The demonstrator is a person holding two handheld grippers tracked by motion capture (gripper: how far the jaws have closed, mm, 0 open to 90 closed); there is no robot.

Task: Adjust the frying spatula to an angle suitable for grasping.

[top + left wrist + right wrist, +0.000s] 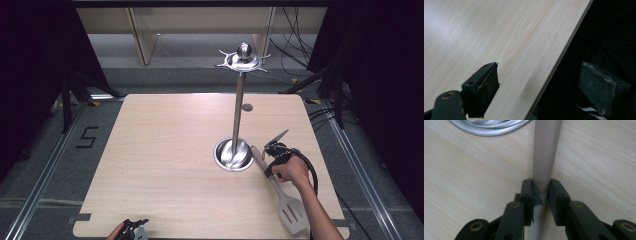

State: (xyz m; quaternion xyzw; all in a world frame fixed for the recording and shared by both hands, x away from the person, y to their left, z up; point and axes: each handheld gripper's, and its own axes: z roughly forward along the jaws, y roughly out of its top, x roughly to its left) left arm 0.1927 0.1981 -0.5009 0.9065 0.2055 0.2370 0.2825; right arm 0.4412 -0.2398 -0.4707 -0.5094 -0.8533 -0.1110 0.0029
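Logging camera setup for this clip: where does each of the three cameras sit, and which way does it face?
High view: above the person's side, looking forward and down on the wooden table, the utensil stand, and the right hand.
Left gripper view: on the left tongs, open at the table edge.
Right gripper view: on the right tongs, closed on the spatula handle.
Shared: the stand's base and the spatula appear in the high and right gripper views.

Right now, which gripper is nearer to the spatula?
The right. The right gripper has its jaws closed around the spatula handle beside the metal stand's base. The left gripper hangs open at the table's near edge, far from it.
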